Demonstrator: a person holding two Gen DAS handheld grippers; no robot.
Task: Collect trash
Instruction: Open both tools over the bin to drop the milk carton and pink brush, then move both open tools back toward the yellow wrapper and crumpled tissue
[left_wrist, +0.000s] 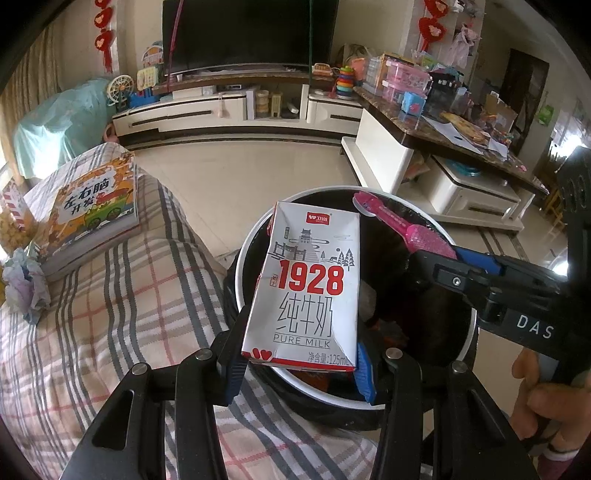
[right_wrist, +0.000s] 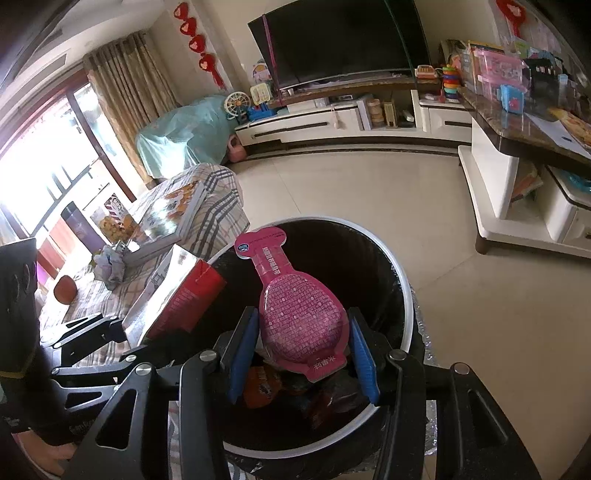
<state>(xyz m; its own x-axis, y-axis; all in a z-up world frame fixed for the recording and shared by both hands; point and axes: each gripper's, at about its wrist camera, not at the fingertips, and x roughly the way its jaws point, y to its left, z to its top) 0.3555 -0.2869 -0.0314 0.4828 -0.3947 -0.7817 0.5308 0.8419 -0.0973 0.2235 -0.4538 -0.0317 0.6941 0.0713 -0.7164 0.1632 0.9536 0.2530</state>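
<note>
My left gripper (left_wrist: 301, 363) is shut on a crushed white and red milk carton (left_wrist: 306, 284) marked 1928, held over the round trash bin (left_wrist: 258, 229) with its white rim and black liner. My right gripper (right_wrist: 303, 354) is shut on a pink bulb-shaped snack packet (right_wrist: 299, 317), also over the bin (right_wrist: 400, 280). The packet shows in the left wrist view (left_wrist: 402, 225), and the carton shows in the right wrist view (right_wrist: 177, 295). Orange and dark wrappers (right_wrist: 266, 384) lie inside the bin.
A plaid-covered sofa (left_wrist: 122, 314) is at the left with a book (left_wrist: 96, 206), a crumpled tissue (left_wrist: 26, 284) and a snack box (left_wrist: 14, 221) on it. A cluttered coffee table (left_wrist: 443, 136) stands right, a TV stand (left_wrist: 240, 107) behind across tiled floor.
</note>
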